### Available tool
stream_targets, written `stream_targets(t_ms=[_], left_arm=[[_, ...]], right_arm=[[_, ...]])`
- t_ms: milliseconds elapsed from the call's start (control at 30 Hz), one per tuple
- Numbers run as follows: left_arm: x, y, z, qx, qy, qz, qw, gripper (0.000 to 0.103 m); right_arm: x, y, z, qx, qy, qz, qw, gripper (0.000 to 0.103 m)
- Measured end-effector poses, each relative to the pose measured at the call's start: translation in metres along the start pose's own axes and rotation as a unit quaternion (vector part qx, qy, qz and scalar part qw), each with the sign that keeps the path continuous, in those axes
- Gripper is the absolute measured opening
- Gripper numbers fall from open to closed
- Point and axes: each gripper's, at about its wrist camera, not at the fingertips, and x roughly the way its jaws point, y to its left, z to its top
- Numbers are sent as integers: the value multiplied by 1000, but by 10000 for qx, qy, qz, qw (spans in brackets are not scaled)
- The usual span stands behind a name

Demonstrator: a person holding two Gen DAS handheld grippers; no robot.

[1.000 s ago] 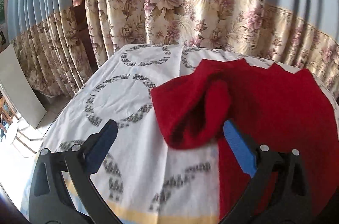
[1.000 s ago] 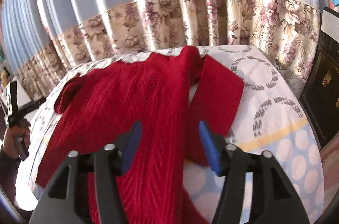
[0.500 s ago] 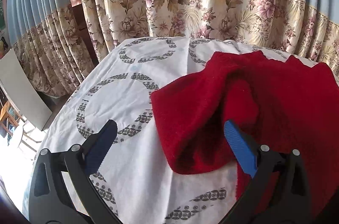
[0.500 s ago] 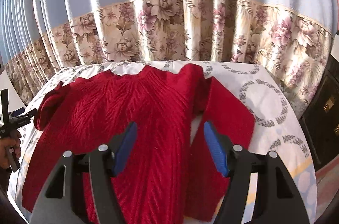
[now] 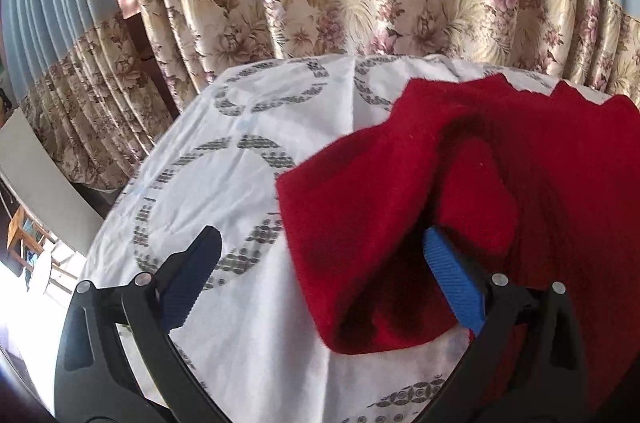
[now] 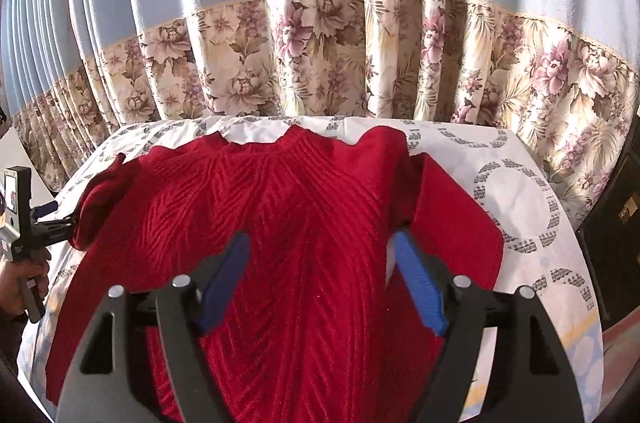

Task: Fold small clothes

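A red knitted sweater lies flat, front up, on a white cloth with grey rings. My right gripper hovers over the sweater's middle. Its jaws are opening and the pads press on nothing. The sweater's right sleeve lies beside the body. In the left wrist view the other sleeve is bunched, its cuff end lying between the wide-open fingers of my left gripper. The blue right pad sits at the sleeve's fold. The right wrist view shows the left gripper at that sleeve's end, held by a hand.
A blue curtain with a floral border hangs close behind the far edge of the cloth. A dark cabinet stands at the right. A pale board leans left of the surface, with floor below it.
My right gripper has slid left from the sleeve gap to over the sweater's body, and its jaws have widened. My left gripper has moved in closer, so the sleeve end now lies between its fingers.
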Motion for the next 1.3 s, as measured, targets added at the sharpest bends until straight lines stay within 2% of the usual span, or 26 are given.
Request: stream_targets(t_ms=[133, 200, 233, 300, 333, 367, 400, 600, 667, 833, 900, 1000, 1100, 1200, 1300], left_arm=[[6, -3, 1, 5, 33, -15, 10000, 96], [11, -1, 2, 15, 89, 37, 10000, 71], [14, 2, 4, 50, 142, 27, 9999, 65], [16, 9, 7, 89, 156, 42, 9998, 37], [16, 11, 10, 155, 149, 60, 9997, 29], [16, 13, 12, 207, 131, 109, 9996, 16], [13, 17, 16, 279, 37, 292, 9992, 8], [4, 65, 50, 337, -417, 1147, 9920, 6], [3, 91, 66, 370, -615, 1641, 9838, 6], [-1, 154, 96, -13, -843, 2223, 9713, 6], [-2, 172, 102, -149, -892, 2313, 9687, 7], [3, 187, 108, -388, -930, 2158, 9712, 8], [-4, 187, 98, -921, -1241, 1269, 9798, 9], [-13, 170, 91, -1166, -1509, 630, 9796, 9], [-18, 141, 94, -1187, -1625, 231, 9793, 9]], right_arm=[[4, 2, -2, 14, 49, 11, 10000, 76], [7, 1, -3, 32, 79, 16, 10000, 76], [8, 1, -3, 44, 93, 23, 9999, 76], [9, 0, -3, 46, 99, 18, 9999, 76], [10, 0, -4, 54, 105, 23, 9999, 76], [11, -1, -5, 62, 108, 22, 9999, 76], [11, -1, -6, 71, 112, 20, 9999, 76], [17, -3, -7, 87, 155, 36, 9998, 76], [18, -3, -7, 90, 159, 45, 9998, 76], [21, -3, -7, 107, 171, 54, 9998, 76], [23, -3, -7, 126, 185, 45, 9997, 76], [27, -4, -6, 154, 201, 27, 9997, 76], [31, -5, -6, 218, 212, 51, 9995, 76], [33, -4, -7, 242, 243, 75, 9994, 76], [37, -2, -6, 215, 273, 95, 9994, 76]])
